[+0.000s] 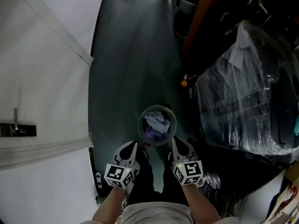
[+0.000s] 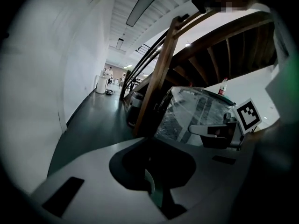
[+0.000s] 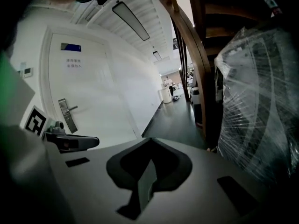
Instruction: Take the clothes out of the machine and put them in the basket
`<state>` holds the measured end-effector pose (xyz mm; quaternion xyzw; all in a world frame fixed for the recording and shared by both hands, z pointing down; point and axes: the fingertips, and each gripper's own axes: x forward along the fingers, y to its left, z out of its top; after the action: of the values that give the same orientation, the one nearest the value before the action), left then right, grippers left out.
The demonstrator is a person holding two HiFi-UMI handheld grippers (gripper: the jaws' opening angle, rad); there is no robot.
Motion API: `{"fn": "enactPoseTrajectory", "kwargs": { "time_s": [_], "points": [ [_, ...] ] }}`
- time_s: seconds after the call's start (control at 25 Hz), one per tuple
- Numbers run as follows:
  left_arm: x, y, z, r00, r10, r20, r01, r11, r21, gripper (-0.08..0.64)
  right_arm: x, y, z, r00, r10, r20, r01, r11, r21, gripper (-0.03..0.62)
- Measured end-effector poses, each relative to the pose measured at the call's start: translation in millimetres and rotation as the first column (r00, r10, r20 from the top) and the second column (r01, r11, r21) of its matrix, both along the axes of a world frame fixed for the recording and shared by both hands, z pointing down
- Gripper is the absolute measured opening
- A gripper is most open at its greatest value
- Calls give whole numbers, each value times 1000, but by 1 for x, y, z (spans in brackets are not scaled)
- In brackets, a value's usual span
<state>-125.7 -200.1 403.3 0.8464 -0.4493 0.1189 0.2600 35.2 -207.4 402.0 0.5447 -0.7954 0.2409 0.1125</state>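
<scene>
Clothes (image 1: 157,122) sit in the round basket (image 1: 139,125) on the floor (image 1: 126,64), just ahead of & between both tools. Left tool (image 1: 132,147) & right tool (image 1: 174,143): jaws together, nothing held. Plastic-wrapped bundle (image 1: 247,97), prob. furniture, lies beyond the right tool.

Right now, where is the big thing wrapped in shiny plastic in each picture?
Head view: the wrapped bundle fills the right side.
Left gripper view: bundle centre-right, just right of the wooden stair rail.
Right gripper view: bundle along the right edge.
Shared landmark: the wooden stair rail beside it.
</scene>
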Motion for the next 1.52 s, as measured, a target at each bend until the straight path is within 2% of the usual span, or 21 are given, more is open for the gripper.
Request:
{"fn": "enactPoseTrajectory", "kwargs": {
  "time_s": [0.16,0.32,0.48,0.64,0.84,1.08,1.24,1.52],
  "points": [
    [-6,-10,-52,1000,9,9,-10,996,92,21,6,-8,-49,1000,2,-31,0,997,75,8],
    [-15,-24,-108,1000,-3,28,-2,981,196,21,13,-18,-105,999,34,-13,-32,987,158,8],
    [-26,-35,-156,999,-44,5,42,967,253,21,12,-27,-162,999,44,13,-46,968,245,8],
    [-35,-36,-205,998,-55,-36,64,942,331,21,7,-27,-208,998,48,32,-55,951,305,8],
    [-43,-37,-250,998,-52,-38,64,904,422,21,0,-24,-252,1000,26,16,-30,931,363,6],
    [-56,-32,-290,997,-61,-41,73,870,488,21,-5,-21,-288,1000,7,7,-10,914,406,6],
    [-60,-30,-308,997,-61,-55,81,851,519,21,-5,-23,-304,999,8,32,-21,905,425,6],
    [-62,-32,-320,997,-52,-52,72,839,539,21,-17,-21,-323,1000,-9,21,-2,893,451,6]
  ]
}}
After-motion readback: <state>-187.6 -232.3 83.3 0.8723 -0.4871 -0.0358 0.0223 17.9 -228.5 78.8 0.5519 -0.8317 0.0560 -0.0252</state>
